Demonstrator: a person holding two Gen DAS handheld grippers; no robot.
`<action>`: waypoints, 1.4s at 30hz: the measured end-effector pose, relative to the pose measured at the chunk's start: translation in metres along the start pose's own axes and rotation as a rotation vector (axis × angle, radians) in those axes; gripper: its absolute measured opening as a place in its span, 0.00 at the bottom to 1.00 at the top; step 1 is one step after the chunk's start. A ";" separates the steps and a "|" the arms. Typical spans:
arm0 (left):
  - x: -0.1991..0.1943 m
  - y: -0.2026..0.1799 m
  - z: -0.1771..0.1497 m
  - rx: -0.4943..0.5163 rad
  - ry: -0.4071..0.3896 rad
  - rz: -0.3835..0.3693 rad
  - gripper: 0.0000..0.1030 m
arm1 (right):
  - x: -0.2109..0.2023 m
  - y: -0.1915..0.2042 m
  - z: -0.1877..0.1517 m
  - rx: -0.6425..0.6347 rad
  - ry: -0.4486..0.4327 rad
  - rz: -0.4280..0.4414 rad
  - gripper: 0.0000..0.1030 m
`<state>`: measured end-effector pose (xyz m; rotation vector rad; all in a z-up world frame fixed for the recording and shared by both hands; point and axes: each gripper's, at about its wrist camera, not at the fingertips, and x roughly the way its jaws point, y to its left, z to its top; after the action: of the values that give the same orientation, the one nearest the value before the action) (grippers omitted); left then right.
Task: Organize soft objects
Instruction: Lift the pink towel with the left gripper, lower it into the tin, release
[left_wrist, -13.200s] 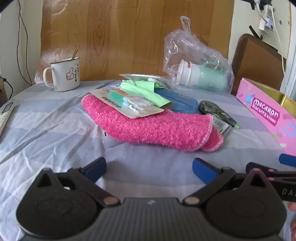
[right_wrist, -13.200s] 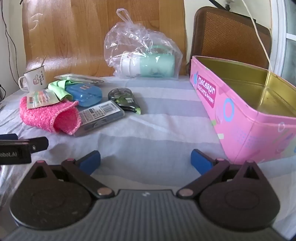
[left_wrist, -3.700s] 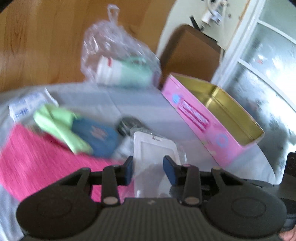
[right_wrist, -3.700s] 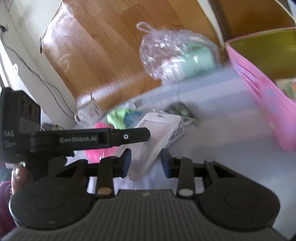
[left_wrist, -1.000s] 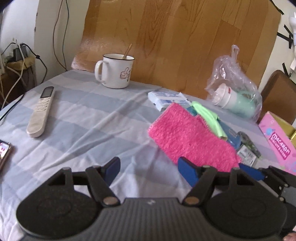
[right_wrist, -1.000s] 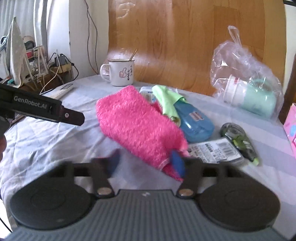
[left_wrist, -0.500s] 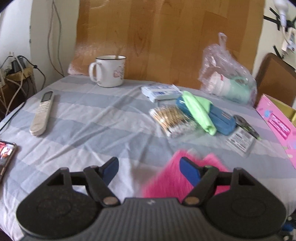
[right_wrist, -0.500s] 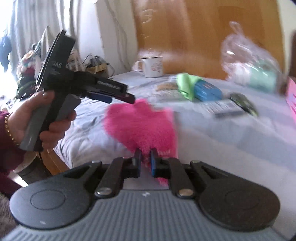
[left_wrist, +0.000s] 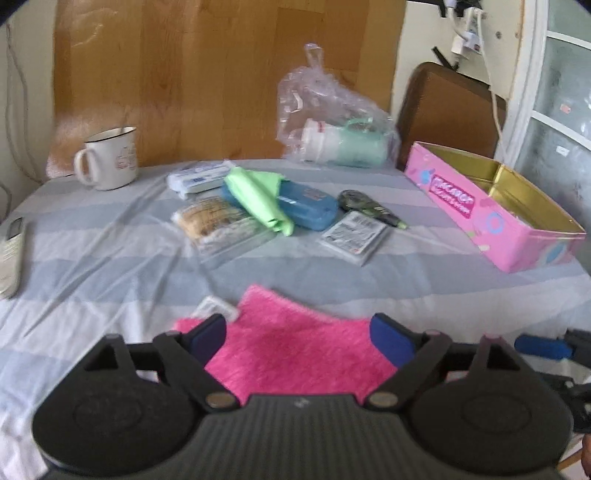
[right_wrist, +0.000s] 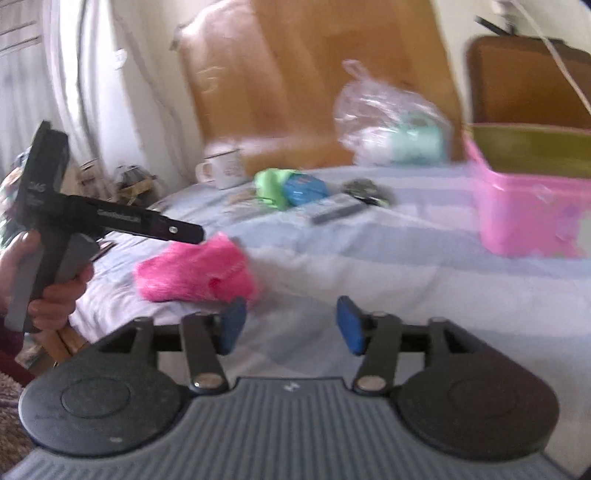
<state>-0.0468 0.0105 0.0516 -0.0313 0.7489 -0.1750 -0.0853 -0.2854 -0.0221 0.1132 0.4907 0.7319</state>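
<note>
My fuzzy sock (left_wrist: 295, 354) is hot pink on the table (left_wrist: 110, 258), whose cloth has pale blue and white stripes. The tin (left_wrist: 491, 225) is pink outside, gold inside. The cloth (left_wrist: 258, 199) is lime green, the case (left_wrist: 306, 206) blue, the mug (left_wrist: 109, 158) white with a dark rim.

Soft daylight; right wrist view heavily motion-blurred.

L cam: I look along my left gripper (left_wrist: 298, 334), low over the near table (left_wrist: 110, 258) edge, facing the wall | R cam: beside it, blurred, angled left-to-right across the table | shared: sock (left_wrist: 295, 354), tin (left_wrist: 491, 218), bag (left_wrist: 332, 122)
</note>
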 end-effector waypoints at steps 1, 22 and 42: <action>-0.004 0.001 -0.002 0.000 0.001 0.012 0.87 | 0.008 0.005 0.002 -0.021 0.005 0.021 0.65; 0.011 -0.004 -0.024 -0.063 0.103 -0.075 0.34 | 0.058 0.036 0.000 -0.122 0.059 0.030 0.32; 0.051 -0.243 0.033 0.422 0.148 -0.502 0.22 | -0.092 -0.064 -0.001 -0.011 -0.269 -0.423 0.31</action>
<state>-0.0234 -0.2386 0.0640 0.1987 0.8285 -0.8182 -0.1052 -0.3945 -0.0038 0.0916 0.2400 0.2975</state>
